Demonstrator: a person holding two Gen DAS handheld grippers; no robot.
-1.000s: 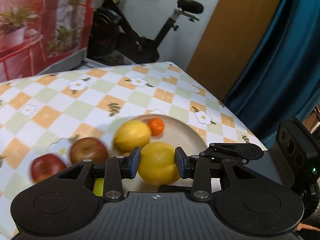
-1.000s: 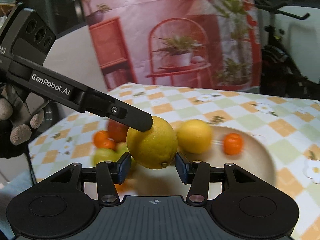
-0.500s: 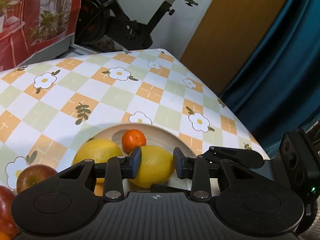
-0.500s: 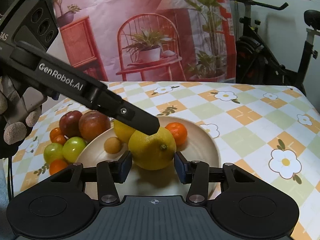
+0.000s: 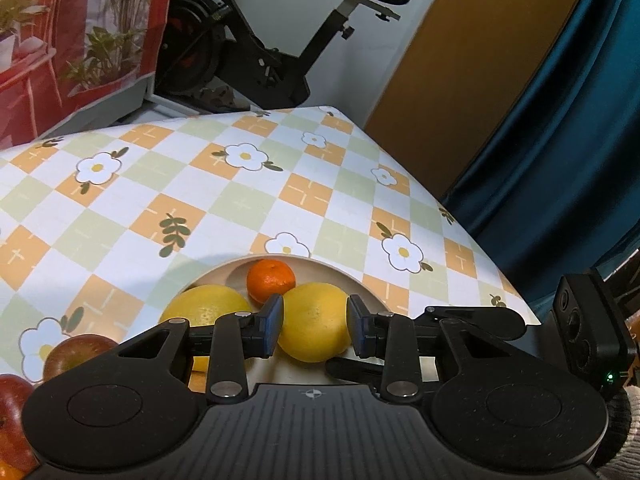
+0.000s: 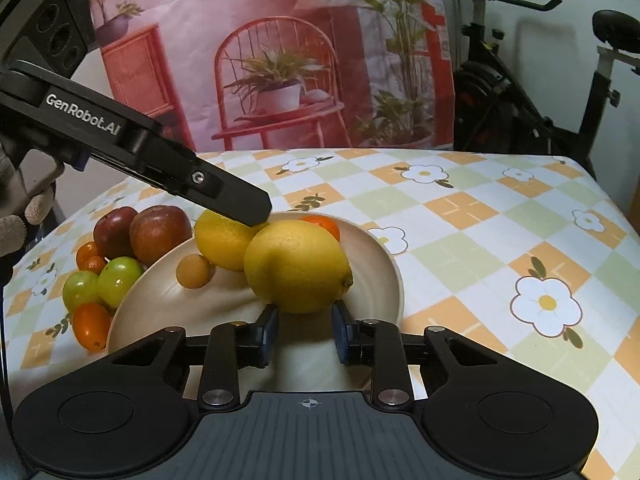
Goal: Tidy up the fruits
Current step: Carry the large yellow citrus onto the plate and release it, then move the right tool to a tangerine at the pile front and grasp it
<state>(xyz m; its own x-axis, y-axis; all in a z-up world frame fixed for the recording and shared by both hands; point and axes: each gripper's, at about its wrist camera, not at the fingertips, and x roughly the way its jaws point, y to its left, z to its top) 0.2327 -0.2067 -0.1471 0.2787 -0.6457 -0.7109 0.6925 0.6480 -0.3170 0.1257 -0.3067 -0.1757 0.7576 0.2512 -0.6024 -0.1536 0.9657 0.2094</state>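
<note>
Left gripper: jaws have just been closing and are now clamped on a big lemon, one pad against each side.
Right gripper: jaws have just pulled in tight, with only a narrow gap left between the pads. The same lemon sits just past the tips; whether they touch it cannot be told.
Lemon's place: it rests inside a beige plate, on the side nearest both grippers. In the right wrist view, the left gripper reaches in over it from the upper left.
Also on the plate: a second lemon touching the first, a mandarin just behind the two, and a small round orange fruit in front of the second lemon.
Off the plate: two red apples, two green fruits and a few small orange fruits, bunched against the plate's left rim.
Surface: a checked tablecloth printed with white flowers.
Background: an exercise bike, a pink printed backdrop and a teal curtain.
</note>
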